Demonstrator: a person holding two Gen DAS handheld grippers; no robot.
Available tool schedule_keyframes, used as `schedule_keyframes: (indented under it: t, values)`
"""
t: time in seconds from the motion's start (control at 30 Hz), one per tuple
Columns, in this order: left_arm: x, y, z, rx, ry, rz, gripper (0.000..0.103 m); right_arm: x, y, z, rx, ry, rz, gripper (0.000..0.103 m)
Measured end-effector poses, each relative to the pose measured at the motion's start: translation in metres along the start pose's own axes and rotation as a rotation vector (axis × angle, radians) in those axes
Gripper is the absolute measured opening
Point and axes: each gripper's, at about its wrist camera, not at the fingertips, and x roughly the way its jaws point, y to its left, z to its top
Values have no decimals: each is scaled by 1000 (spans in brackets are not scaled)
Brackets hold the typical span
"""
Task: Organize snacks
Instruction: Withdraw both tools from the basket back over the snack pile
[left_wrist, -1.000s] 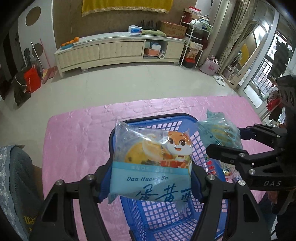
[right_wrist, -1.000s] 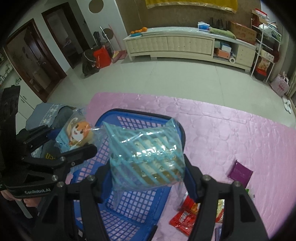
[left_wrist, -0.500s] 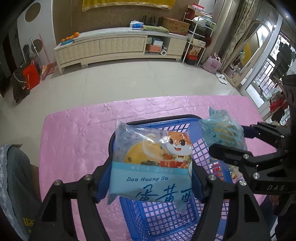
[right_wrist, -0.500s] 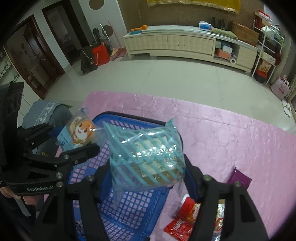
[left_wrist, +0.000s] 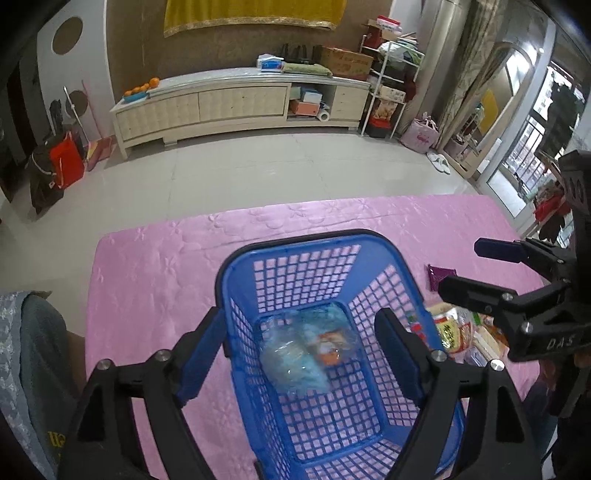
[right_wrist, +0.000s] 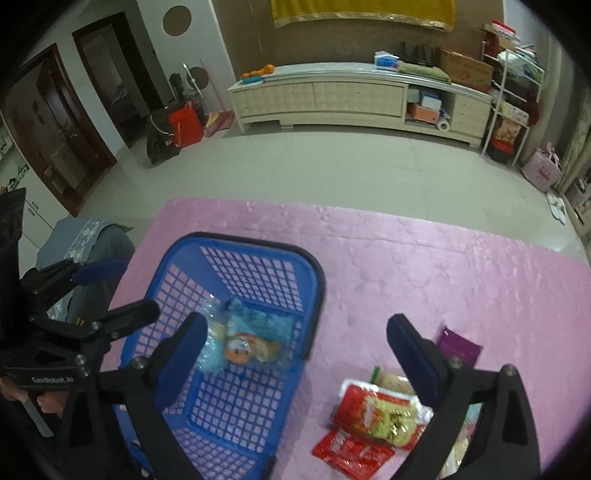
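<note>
A blue mesh basket (left_wrist: 310, 258) (right_wrist: 258, 254) stands on the pink tablecloth. Two pale blue snack bags lie on its floor: the fox-print bag (left_wrist: 328, 345) (right_wrist: 245, 347) and the striped bag (left_wrist: 295, 369) (right_wrist: 273, 326). My left gripper (left_wrist: 306, 354) is open and empty above the basket. My right gripper (right_wrist: 299, 347) is open and empty, over the basket's right rim; it also shows in the left wrist view (left_wrist: 469, 266). Loose snacks lie right of the basket: a red and yellow pack (right_wrist: 380, 410), a red sachet (right_wrist: 347, 448) and a purple packet (right_wrist: 460, 347).
The pink tablecloth (right_wrist: 424, 258) covers the table, whose far edge meets the tiled floor. A grey padded chair (right_wrist: 85, 251) stands by the table's left side. A long cream cabinet (left_wrist: 236, 105) lines the far wall.
Both grippers have opened and let go of their bags. The fox-print bag and the striped bag have dropped into the basket. The right gripper has shifted to the right.
</note>
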Motion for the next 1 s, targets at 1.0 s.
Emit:
schedule_keyframes:
  t: [1.0]
  values:
    - [-41, -170, -57, 183, -24, -90, 80, -119, -105, -116, 119, -24, -93, 99]
